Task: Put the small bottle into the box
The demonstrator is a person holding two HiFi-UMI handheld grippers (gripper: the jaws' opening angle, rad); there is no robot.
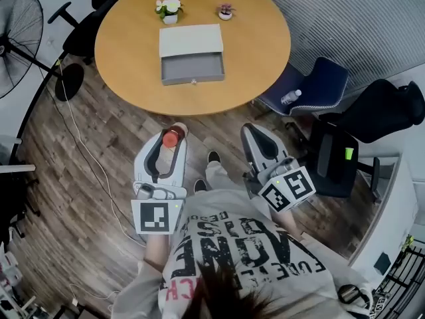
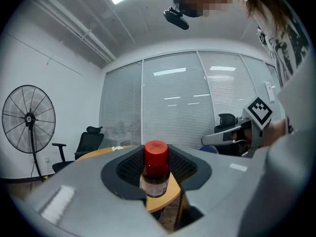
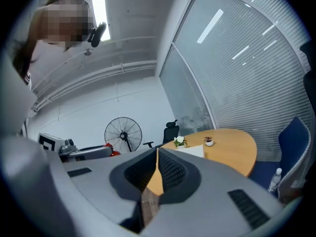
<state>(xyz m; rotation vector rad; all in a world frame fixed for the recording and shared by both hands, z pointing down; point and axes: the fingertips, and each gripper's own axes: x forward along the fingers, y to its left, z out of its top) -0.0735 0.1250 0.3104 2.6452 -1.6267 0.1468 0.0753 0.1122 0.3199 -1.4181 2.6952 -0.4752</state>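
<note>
Left gripper (image 1: 174,133) clamps small bottle (image 1: 171,139), box (image 1: 192,79) ahead

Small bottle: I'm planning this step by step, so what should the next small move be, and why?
Probably carry the left gripper forward past the table edge toward the box. Its jaws clamp the small bottle upright by its body, and the box's open drawer lies empty ahead, while the gripper hangs over the floor, short of the table.
</note>
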